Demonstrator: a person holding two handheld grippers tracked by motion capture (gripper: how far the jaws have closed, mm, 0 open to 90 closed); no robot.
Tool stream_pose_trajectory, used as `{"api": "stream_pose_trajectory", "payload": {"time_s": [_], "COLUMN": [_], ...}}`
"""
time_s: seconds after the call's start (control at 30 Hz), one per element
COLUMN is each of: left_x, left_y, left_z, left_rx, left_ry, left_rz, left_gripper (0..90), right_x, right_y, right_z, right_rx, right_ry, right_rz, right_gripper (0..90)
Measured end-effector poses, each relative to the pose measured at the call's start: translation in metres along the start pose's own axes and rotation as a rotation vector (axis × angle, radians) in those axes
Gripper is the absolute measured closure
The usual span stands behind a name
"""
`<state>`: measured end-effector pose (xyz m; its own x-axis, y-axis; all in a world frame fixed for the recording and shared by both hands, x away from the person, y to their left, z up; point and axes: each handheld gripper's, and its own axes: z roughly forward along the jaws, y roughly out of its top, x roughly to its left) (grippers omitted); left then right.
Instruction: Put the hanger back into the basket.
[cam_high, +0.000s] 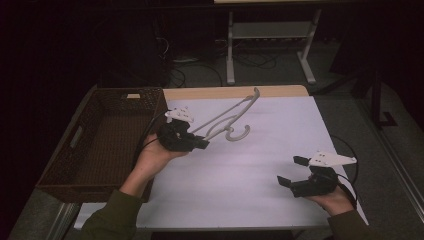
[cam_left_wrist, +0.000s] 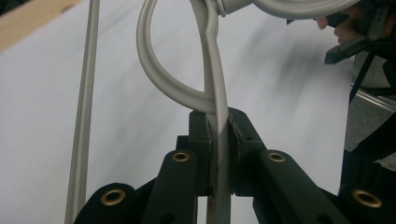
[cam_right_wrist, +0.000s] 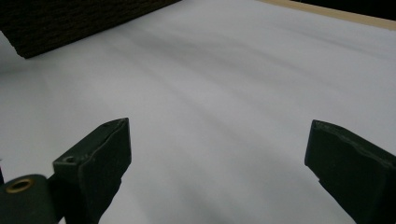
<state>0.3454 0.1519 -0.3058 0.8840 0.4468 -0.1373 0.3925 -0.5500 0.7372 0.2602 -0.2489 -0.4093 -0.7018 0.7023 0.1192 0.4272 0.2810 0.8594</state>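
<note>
Dim lab/workshop: floor cables (cam_high: 200, 67), metal bench frame (cam_high: 270, 35).

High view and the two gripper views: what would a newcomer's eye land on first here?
First, the grey clothes hanger, held tilted above the white table cover by the left claw; its jaws are shut on a flat hanger strut in the left gripper view. Next, the dark woven basket at the table's left edge. The right claw is open near the front right, holding nothing.

A pale grey plastic hanger (cam_high: 227, 120), held tilted above the white-covered counter (cam_high: 260, 165), hook end lowest
</note>
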Motion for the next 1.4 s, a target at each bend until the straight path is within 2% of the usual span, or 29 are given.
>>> {"api": "stream_pose_trajectory", "payload": {"time_s": [0.27, 0.57, 0.83, 1.07, 1.27, 1.4], "left_x": [0.010, 0.028, 0.045, 0.059, 0.069, 0.073], "left_y": [0.007, -0.005, -0.027, -0.051, -0.075, -0.091], "left_z": [-0.042, -0.094, -0.134, -0.162, -0.182, -0.192], "left_rx": [-0.027, -0.059, -0.061, -0.049, -0.027, -0.017], "left_ry": [0.042, 0.113, 0.182, 0.239, 0.268, 0.271], "left_rz": [-0.010, -0.055, -0.103, -0.140, -0.177, -0.205], "left_gripper": [82.1, 82.0, 82.0, 82.0, 82.0, 82.0], "right_x": [-0.001, -0.003, -0.002, -0.002, -0.002, -0.003], "right_y": [-0.002, -0.001, 0.001, 0.001, 0.001, 0.001], "right_z": [0.002, 0.000, 0.000, 0.000, 0.001, 0.002], "right_rx": [0.008, -0.008, -0.020, -0.019, -0.014, -0.016], "right_ry": [-0.011, -0.030, -0.050, -0.055, -0.058, -0.062], "right_rz": [-0.004, 0.002, 0.002, -0.003, 0.005, 0.002], "right_gripper": [6.5, 6.3, 0.3, 0.3, 0.3, 0.4]}}
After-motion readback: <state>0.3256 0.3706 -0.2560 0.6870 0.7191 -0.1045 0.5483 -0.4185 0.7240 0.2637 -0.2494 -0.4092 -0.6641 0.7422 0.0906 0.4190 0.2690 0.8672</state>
